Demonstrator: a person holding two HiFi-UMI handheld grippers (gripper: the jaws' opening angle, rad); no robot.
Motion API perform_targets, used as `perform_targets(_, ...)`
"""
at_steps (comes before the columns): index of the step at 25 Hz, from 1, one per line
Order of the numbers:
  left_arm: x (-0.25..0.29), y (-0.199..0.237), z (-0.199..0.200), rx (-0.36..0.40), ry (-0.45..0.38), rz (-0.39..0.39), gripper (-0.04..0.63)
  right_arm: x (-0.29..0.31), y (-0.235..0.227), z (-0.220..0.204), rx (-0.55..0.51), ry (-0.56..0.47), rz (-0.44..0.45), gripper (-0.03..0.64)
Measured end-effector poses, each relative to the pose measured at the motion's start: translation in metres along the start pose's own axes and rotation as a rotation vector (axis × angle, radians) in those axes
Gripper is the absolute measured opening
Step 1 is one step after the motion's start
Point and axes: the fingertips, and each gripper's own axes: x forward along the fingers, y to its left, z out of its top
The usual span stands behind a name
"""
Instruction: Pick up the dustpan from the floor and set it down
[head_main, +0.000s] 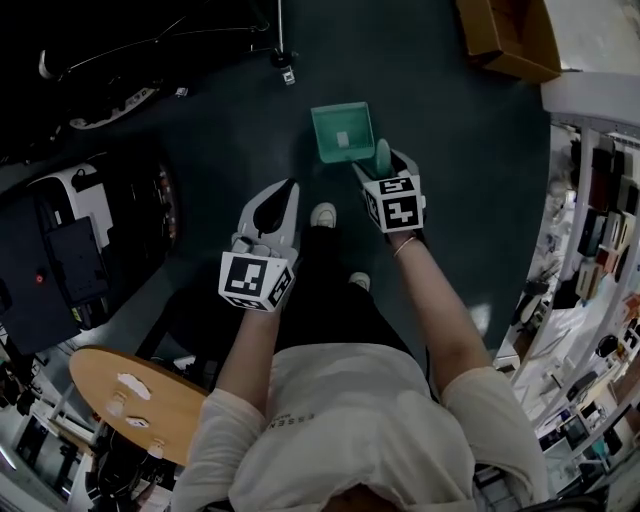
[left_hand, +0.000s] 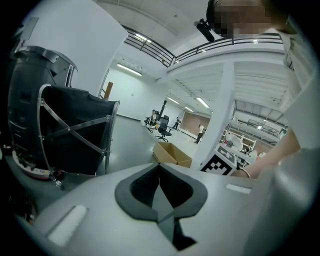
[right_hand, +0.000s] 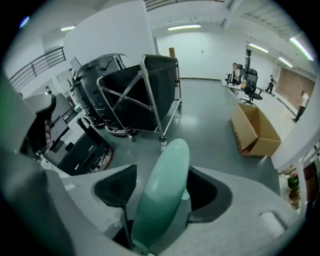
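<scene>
While the teal dustpan sits on the dark floor just ahead of the person's shoes, its boxy pan facing up with a small pale patch inside, its rounded handle rises tilted between the right gripper's parted jaws, the left-hand pad clear of it. Beside it, the left gripper hovers with jaws clenched on nothing.

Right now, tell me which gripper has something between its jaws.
The right gripper: the green dustpan handle stands between its parted jaws. The left gripper has its jaws together, nothing between them.
</scene>
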Motion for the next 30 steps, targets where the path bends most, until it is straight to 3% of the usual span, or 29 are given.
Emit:
perform_targets(3, -0.005, 0.007, 0.002, -0.004, 0.008, 0.016, 0.008, 0.019, 0.005, -0.002, 0.062, 0.04, 0.057, 0.283)
perform_targets(4, -0.007, 0.008, 0.003, 0.0, 0.008, 0.02, 0.008, 0.022, 0.006, -0.003, 0.072, 0.053, 0.061, 0.243)
perform_targets(5, -0.009, 0.009, 0.005, 0.008, 0.004, 0.024, 0.008, 0.023, 0.005, -0.003, 0.071, 0.062, 0.051, 0.108)
perform_targets(6, -0.01, 0.009, 0.006, 0.019, 0.0, 0.027, 0.008, 0.023, 0.003, -0.004, 0.06, 0.069, 0.036, 0.029)
perform_targets(8, -0.015, 0.007, 0.009, 0.03, -0.006, 0.03, 0.008, 0.019, 0.002, -0.007, 0.027, 0.077, 0.016, 0.008)
perform_targets(13, -0.031, -0.008, 0.021, 0.047, -0.032, 0.02, 0.008, -0.018, 0.001, -0.007, 0.002, 0.051, -0.001, -0.008)
perform_targets(18, -0.063, -0.051, 0.028, 0.066, -0.066, 0.002, 0.008, -0.096, 0.005, -0.016, 0.009, -0.02, -0.005, -0.012)
perform_targets(24, -0.13, -0.122, 0.019, 0.041, -0.112, 0.003, 0.008, -0.214, 0.021, -0.063, -0.007, -0.096, -0.012, -0.012)
perform_targets(30, -0.199, -0.175, 0.003, 0.029, -0.186, 0.057, 0.008, -0.305, 0.026, -0.116, -0.063, -0.148, -0.003, -0.012)
